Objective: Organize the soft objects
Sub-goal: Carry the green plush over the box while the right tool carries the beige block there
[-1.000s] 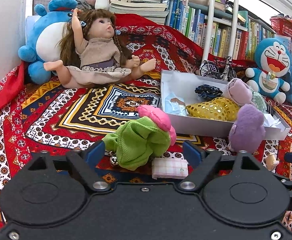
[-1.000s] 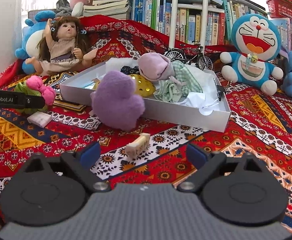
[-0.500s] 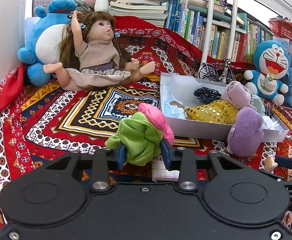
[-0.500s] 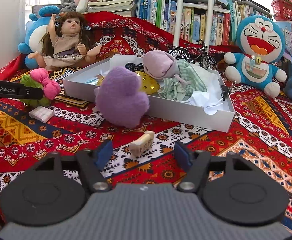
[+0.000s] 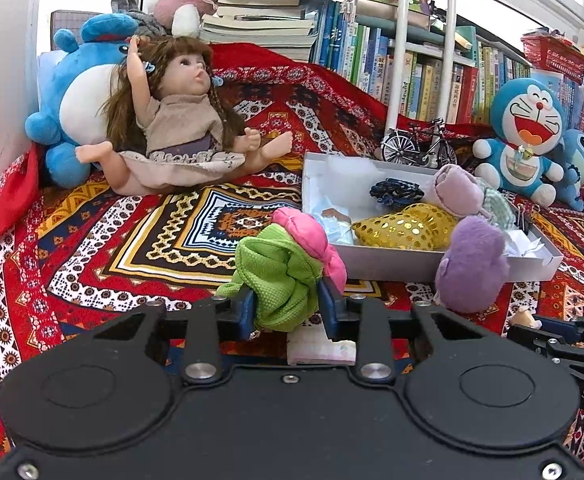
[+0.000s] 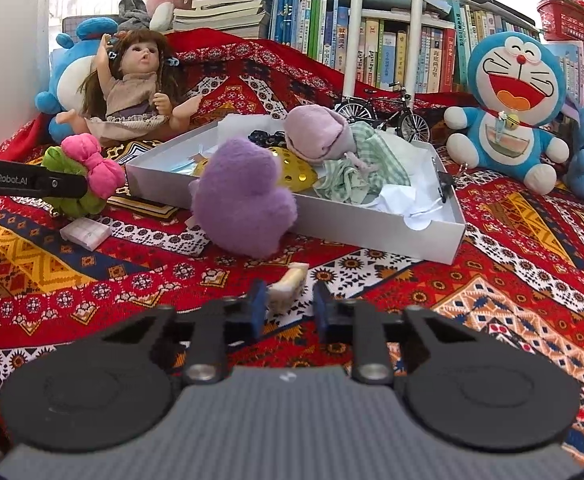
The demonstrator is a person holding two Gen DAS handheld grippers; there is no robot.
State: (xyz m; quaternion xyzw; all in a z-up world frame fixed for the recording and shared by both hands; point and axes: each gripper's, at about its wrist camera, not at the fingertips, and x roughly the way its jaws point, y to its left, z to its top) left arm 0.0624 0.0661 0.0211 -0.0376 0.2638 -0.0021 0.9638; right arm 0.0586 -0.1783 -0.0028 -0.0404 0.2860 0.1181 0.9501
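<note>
The left gripper (image 5: 286, 314) is clamped on the green toy (image 5: 278, 272), pads squeezing its cloth; a pink bow (image 5: 309, 236) sits on top, a pale pad (image 5: 319, 350) lies just under the jaws. The right gripper (image 6: 286, 308) has been closing; its jaws stand narrow around a small cream block (image 6: 288, 282), contact unclear. Ahead of both, a purple plush (image 6: 244, 200) leans on the white box (image 6: 375, 236), between the jaws and the box. A doll (image 5: 176, 128) sits far behind.
</note>
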